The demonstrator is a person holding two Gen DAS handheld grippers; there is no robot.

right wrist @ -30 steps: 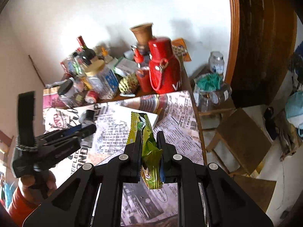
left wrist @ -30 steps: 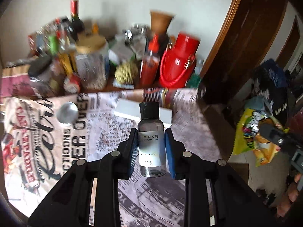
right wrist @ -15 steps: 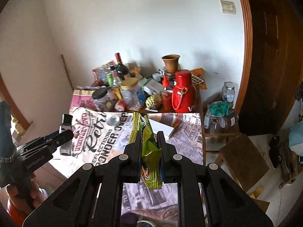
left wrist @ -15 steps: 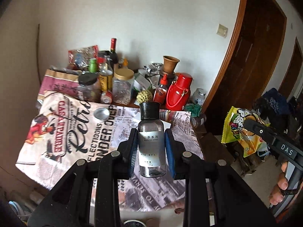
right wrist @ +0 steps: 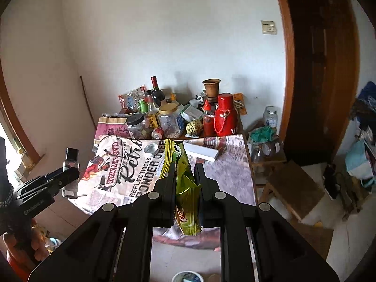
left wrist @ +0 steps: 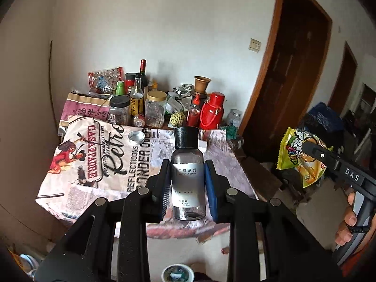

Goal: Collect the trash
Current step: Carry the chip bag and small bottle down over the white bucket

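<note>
Left wrist view: my left claw (left wrist: 187, 178) points downward toward the near edge of the surface (left wrist: 223, 164), clamped on an upright clear bottle (left wrist: 187, 176) with a black cap. At far right, my right claw (left wrist: 305, 146) grips a yellow-green snack bag (left wrist: 296, 151), a hand (left wrist: 347, 223) wrapped round its handle. In the right wrist view, that claw (right wrist: 185, 183) is pinched tight on the crumpled bag (right wrist: 185, 188), held off the surface's near edge.
</note>
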